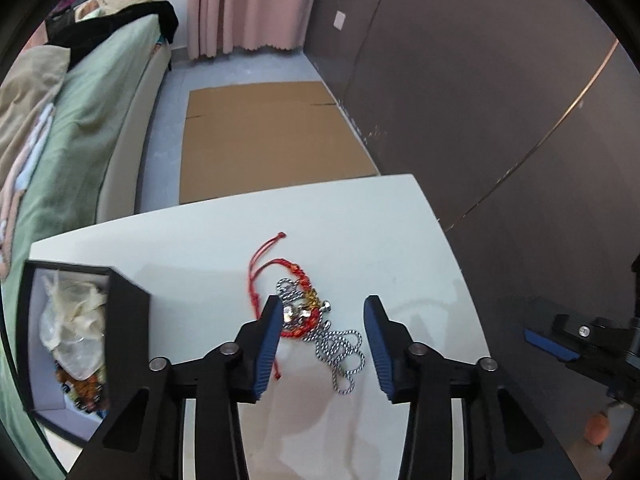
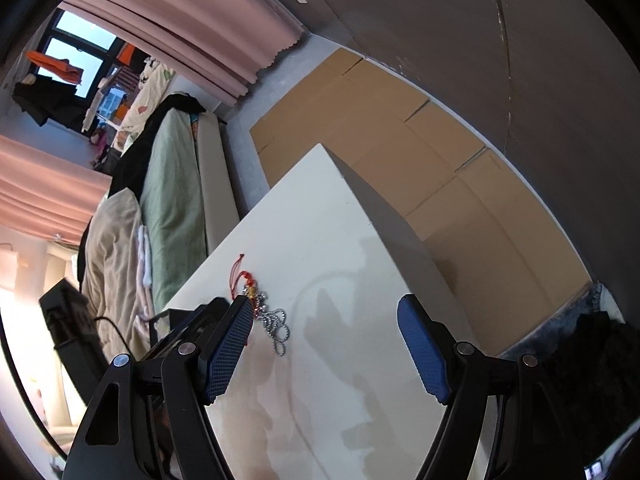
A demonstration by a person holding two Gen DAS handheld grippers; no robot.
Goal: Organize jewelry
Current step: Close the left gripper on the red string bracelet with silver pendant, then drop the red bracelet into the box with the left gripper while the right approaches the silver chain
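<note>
my left gripper (image 1: 322,336), half open and empty, straddles the red bracelet (image 1: 298,312) and silver chain (image 1: 340,354); box (image 1: 128,320) to its left awaits them. right gripper (image 2: 326,346) wide, idle.

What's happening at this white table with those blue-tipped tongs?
A person is sorting jewelry with two handheld grippers. The left gripper straddles a tangle of a red cord bracelet and a silver chain on the white table, jaws apart, gripping nothing. The right gripper hangs open, empty. A black box with other pieces sits open nearby.
</note>
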